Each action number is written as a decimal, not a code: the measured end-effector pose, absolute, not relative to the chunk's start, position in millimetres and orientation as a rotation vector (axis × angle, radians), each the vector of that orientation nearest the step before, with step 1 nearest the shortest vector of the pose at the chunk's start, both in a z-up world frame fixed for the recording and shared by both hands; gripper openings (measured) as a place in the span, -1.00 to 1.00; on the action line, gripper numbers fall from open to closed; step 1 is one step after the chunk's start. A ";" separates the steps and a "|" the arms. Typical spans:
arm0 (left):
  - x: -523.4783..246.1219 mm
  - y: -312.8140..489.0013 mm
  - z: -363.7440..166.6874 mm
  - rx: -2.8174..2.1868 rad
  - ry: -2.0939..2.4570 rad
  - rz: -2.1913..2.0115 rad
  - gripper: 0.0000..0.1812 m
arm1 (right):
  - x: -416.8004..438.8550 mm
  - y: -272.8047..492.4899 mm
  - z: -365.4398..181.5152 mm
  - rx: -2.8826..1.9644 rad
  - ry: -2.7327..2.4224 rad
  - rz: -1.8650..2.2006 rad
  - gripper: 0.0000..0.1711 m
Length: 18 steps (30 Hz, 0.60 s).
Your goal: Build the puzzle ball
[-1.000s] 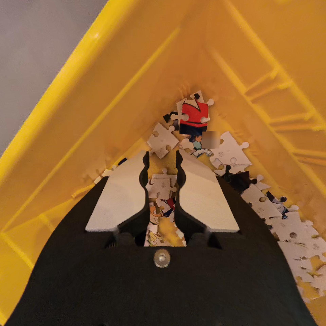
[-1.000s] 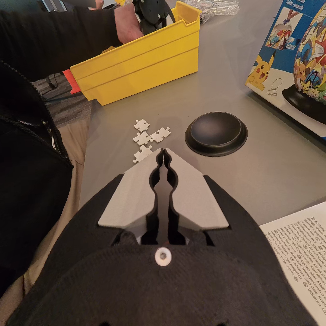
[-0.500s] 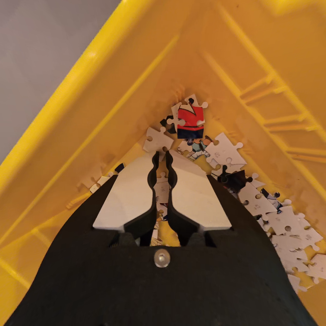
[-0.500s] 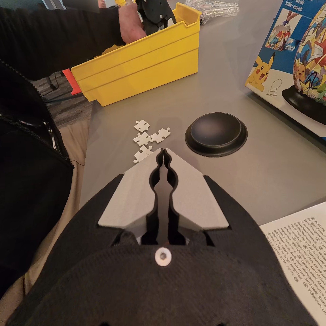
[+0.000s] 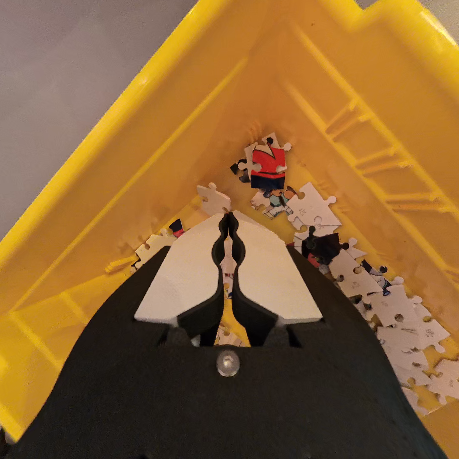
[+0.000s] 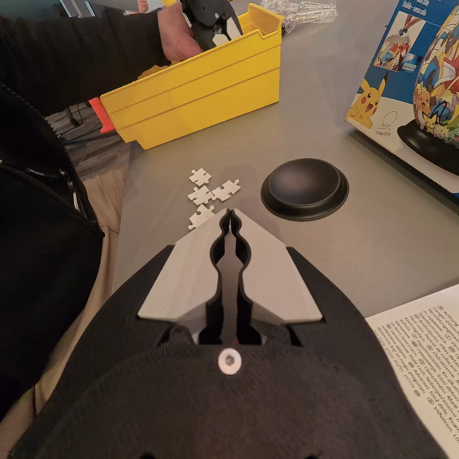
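My left gripper (image 5: 228, 214) is inside the yellow bin (image 5: 139, 139), shut on the edge of a white puzzle piece (image 5: 213, 200) that sticks out tilted beyond the fingertips. Several loose pieces (image 5: 387, 303) lie in the bin's corner and along its right side, among them a red one (image 5: 268, 164). My right gripper (image 6: 229, 213) is shut and empty above the grey table, just right of several white pieces (image 6: 202, 195) lying face down. The black round stand (image 6: 305, 188) sits to its right. The left gripper (image 6: 213, 24) also shows in the right wrist view, held by a hand over the bin (image 6: 193, 99).
The puzzle box (image 6: 407, 82) stands at the right. A printed instruction sheet (image 6: 422, 352) lies at the near right. A crumpled clear bag (image 6: 305, 12) lies behind the bin. A person's dark sleeve (image 6: 74, 49) and body fill the left, by the table's left edge. Spacing between my two grippers at the tips: around 35 centimetres.
My left gripper has closed from open onto the white piece and drawn back a little in the bin. The right gripper has not moved.
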<state>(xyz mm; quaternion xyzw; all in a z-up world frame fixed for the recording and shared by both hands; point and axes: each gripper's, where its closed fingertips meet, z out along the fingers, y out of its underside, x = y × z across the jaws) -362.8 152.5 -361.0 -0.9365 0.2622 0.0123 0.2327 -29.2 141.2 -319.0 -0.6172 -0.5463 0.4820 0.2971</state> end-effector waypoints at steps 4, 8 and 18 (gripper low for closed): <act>-362.3 147.1 -346.8 -2.535 0.698 0.055 -1.00 | -29.1 141.2 -318.8 -1.639 -1.452 1.280 -1.00; -358.7 141.2 -326.3 -2.471 0.698 0.107 -1.00 | -29.1 141.0 -318.7 -1.635 -1.453 1.277 -1.00; -350.2 136.4 -317.0 -2.481 0.668 0.123 -1.00 | -28.6 139.6 -317.2 -1.613 -1.458 1.267 -1.00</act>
